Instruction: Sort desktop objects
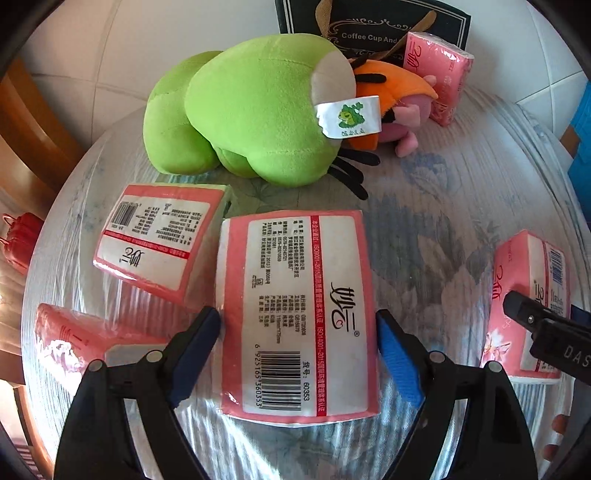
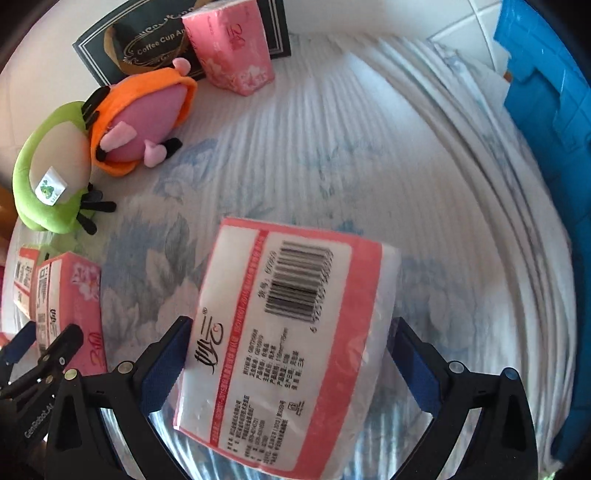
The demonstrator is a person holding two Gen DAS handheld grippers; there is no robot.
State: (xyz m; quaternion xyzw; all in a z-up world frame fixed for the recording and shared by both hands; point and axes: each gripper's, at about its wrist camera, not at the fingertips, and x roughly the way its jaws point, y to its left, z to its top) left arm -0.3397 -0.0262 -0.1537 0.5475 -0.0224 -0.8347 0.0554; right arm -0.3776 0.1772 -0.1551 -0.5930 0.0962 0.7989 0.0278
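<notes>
The left tongs point(image 1: 298, 350) straddle a pink tissue pack point(image 1: 295, 314) lying label-up on the worktop point(image 1: 424, 206); their blue pads point(image 1: 397, 358) stand wide, just beside the pack's edges, and whether they actually touch it I cannot tell. The right tongs point(image 2: 291, 365) hold a second tissue pack point(image 2: 288, 343) between their pads, tilted, barcode up; whether it is off the cloth I cannot tell. Beyond the left-held pack lies a green plush frog point(image 1: 255, 107), with an orange-and-pink plush toy point(image 1: 399, 107) touching its far side. Another pack point(image 1: 159, 240) lies just left of the central pack, one more point(image 1: 85, 332) nearer the left edge. A further pack point(image 1: 436, 74) leans against a dark gift bag point(image 1: 373, 22) behind the frog.
</notes>
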